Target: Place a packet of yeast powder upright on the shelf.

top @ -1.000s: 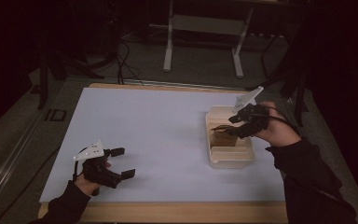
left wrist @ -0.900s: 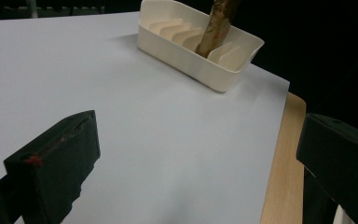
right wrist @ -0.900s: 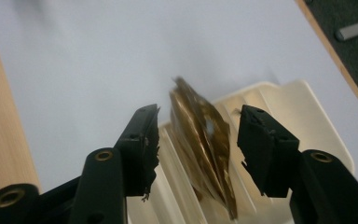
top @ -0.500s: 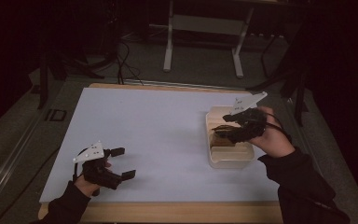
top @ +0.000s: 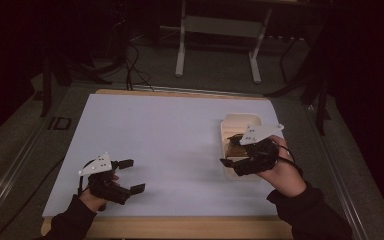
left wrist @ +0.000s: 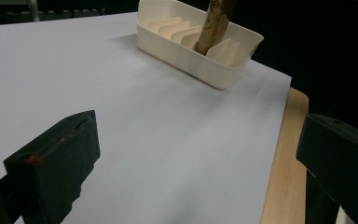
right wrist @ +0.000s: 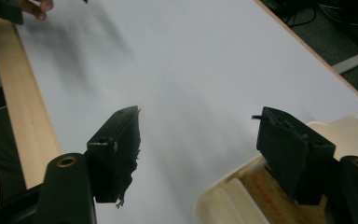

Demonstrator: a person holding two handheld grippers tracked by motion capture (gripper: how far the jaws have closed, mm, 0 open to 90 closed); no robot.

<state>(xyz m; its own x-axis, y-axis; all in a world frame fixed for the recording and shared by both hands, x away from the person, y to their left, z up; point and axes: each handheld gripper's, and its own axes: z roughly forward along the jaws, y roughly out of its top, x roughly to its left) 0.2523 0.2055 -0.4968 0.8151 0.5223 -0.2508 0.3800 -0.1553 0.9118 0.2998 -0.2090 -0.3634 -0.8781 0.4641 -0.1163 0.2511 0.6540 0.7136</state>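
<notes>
Two grippers are over the table, each held in one hand. Nearest, at the front left corner of the white sheet (top: pixel 170 145), the left gripper (top: pixel 130 176) hovers low with its jaws spread wide and nothing between them; in the left gripper view the two black jaws stand far apart with only bare sheet and a strip of the wooden table edge (left wrist: pixel 282 186) in the gap. The hand (top: pixel 92 196) holding it comes in from the bottom edge in a dark sleeve.

Farther in and to the right, the right gripper (top: pixel 230 157) sits at the near left rim of the cream rack (top: pixel 237 122), a slotted tray resting on the sheet near its right edge. Its jaws are also wide open and grip nothing; in the right gripper view one jaw hangs over the sheet and the other over the rack's rim. Whether it touches the rim cannot be told.

A brown wooden piece (left wrist: pixel 213 23) stands upright in one of the rack's slots, between the dividers.
</notes>
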